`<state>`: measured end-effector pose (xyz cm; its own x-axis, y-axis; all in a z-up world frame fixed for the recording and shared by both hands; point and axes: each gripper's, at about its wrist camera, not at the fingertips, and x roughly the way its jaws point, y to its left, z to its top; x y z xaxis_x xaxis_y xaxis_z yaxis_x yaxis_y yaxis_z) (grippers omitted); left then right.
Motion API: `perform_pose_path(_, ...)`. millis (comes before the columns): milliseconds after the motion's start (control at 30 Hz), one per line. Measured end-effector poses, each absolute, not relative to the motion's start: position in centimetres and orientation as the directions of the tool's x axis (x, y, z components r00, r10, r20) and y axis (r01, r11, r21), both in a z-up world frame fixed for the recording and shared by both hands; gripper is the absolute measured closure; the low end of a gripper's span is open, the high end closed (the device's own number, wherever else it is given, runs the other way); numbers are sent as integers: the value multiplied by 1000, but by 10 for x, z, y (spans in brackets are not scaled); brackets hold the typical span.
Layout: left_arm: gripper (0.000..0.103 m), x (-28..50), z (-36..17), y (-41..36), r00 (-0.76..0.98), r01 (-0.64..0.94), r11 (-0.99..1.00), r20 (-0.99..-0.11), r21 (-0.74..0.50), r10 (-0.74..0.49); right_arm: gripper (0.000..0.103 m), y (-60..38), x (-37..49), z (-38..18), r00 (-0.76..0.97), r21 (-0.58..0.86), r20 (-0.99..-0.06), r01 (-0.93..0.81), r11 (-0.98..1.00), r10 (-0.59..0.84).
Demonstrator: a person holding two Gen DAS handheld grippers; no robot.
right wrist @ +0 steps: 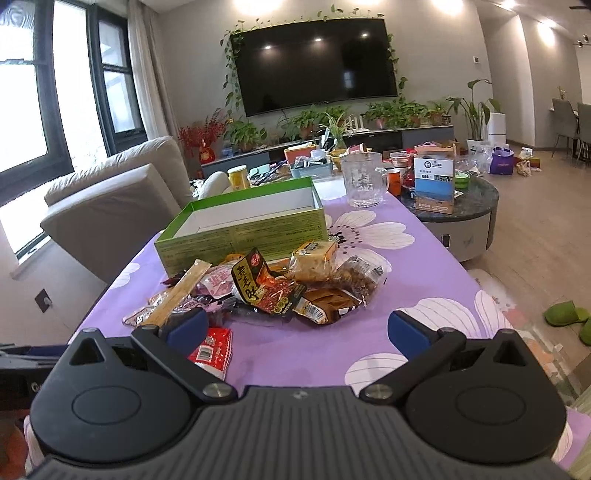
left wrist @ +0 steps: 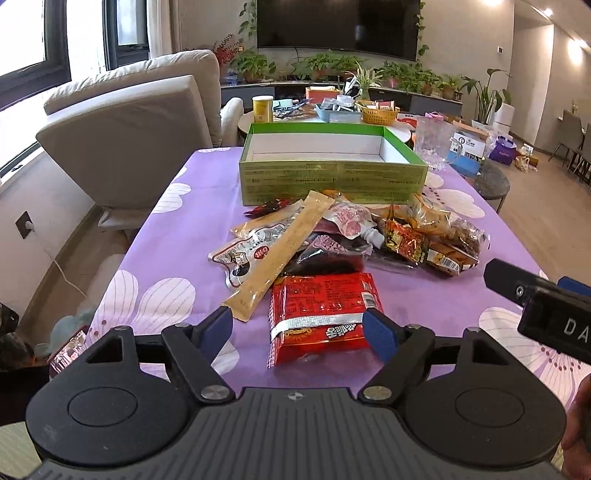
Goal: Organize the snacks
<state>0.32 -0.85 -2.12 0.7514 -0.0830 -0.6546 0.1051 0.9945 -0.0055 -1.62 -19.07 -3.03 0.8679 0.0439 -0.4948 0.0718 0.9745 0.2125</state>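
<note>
Desk cloth [left wrist: 207, 236]: purple, large white petal print. Box [left wrist: 332, 177]: green outside, white inside. Nearest snack packet [left wrist: 325, 314]: red with a silver band; long stick pack [left wrist: 280, 254]: tan.

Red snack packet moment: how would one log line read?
left gripper: open, straddling red packet | right gripper: open, empty | green box: empty

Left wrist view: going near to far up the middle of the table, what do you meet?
Left gripper, open around the near end of the red snack packet → pile of mixed snack packets → empty green box → cluttered round table behind → wall-mounted TV.
</note>
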Motion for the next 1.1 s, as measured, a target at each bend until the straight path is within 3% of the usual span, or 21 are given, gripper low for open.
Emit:
perform_pose_path(100, 45, 4, -23, -8, 745, 97, 995, -662, -6, -76, 41, -190, -17, -31, 876, 197, -481, 83, 977, 23)
perform_pose_path(200, 47, 5, -24, -5, 737, 80, 997, -672, -14, -68, 41, -191, -18, -30, 884, 189, -467, 90, 978, 9)
perform_pose_path(300, 68, 5, -23, -1, 732, 90, 995, -674, -47, -98, 41, -191, -19, -29, 887, 178, -461, 110, 978, -16)
perform_pose_path(1100, 77, 6, -23, 6, 761, 39, 998, -646, -55, -65, 42, -189, -15, -31, 863, 205, -501, 58, 977, 54)
